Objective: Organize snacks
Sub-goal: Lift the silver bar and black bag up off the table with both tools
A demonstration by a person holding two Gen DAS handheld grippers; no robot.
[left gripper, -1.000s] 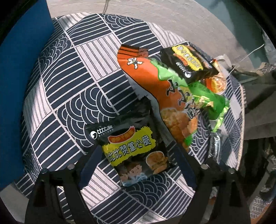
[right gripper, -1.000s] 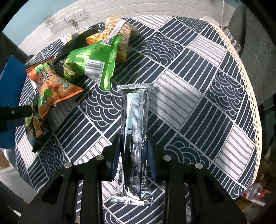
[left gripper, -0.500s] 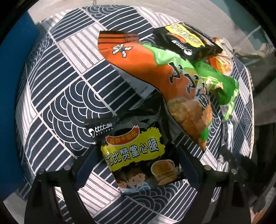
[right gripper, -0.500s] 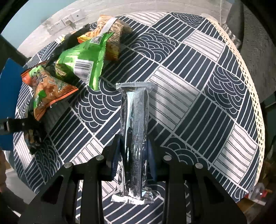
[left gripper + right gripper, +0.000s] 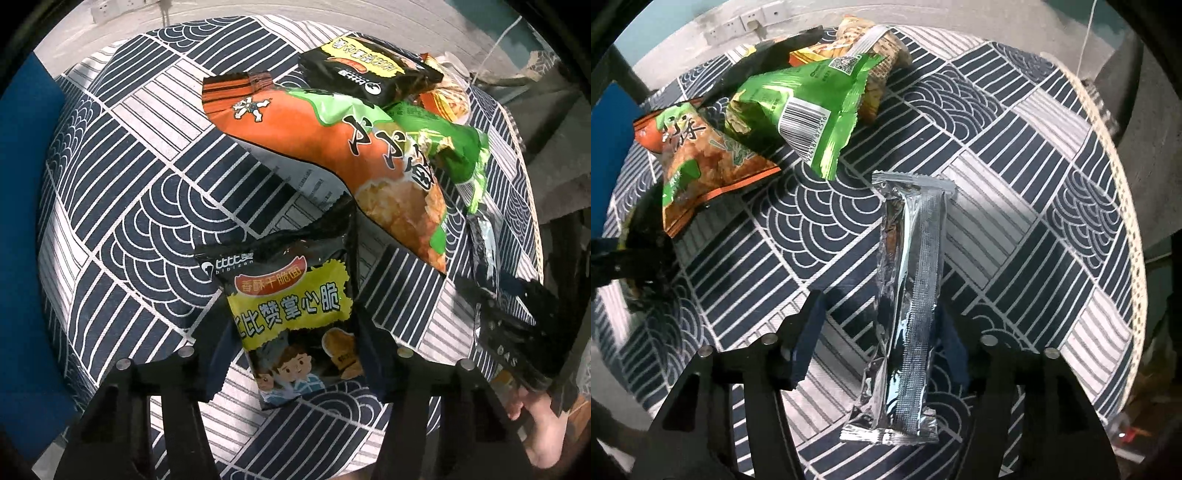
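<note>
While right gripper jaws opened, silver packet lies lengthwise between, perhaps loose

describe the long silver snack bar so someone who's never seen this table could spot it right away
On the round table with the navy and white patterned cloth, look away from the heap of colourful bags, toward the open stretch of cloth. There lies the silver foil bar, alone, between the fingers of the right hand-held gripper. It is the only long, narrow, shiny metallic packet; the others are wide printed bags.

Glossy crinkled foil wrapper, shiny plastic snack packets, and matt woven tablecloth.
</note>
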